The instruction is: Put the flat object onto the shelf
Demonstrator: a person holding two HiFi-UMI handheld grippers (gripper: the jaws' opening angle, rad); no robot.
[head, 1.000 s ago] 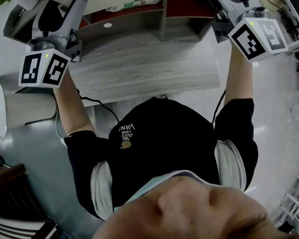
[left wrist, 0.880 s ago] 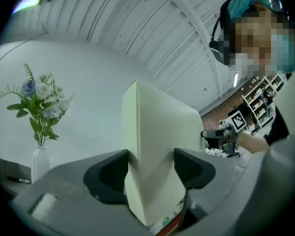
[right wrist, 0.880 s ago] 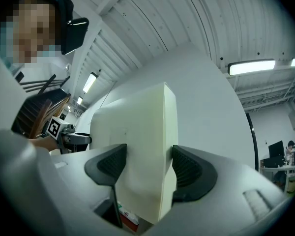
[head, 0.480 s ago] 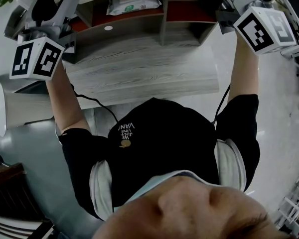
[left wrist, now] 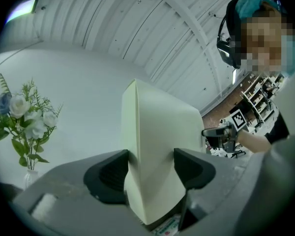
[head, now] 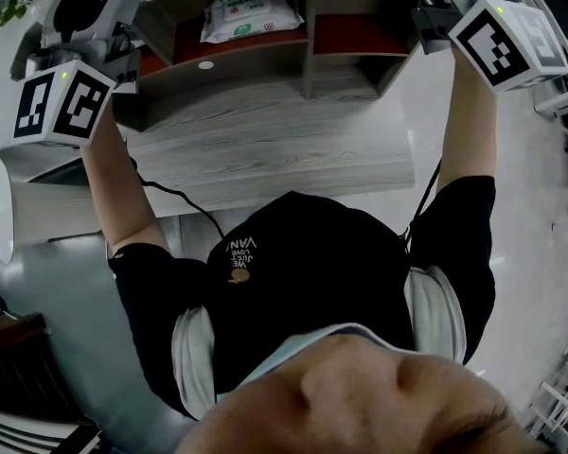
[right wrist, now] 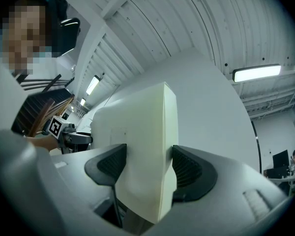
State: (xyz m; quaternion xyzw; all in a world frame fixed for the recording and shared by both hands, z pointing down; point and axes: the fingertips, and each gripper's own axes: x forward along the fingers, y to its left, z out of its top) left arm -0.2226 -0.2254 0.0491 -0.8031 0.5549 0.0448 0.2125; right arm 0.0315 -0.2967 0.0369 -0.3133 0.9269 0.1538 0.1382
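Cream, smooth flat board is clamped at opposite ends by left claw and right claw.

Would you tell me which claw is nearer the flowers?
Left. The left claw grips the board with the flowers on its left; the right claw grips the board's far end, across the shelf.

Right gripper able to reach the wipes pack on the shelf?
Probably not: right gripper is shut on the flat cream board, which the left gripper also holds, so no free jaws for the wipes pack.
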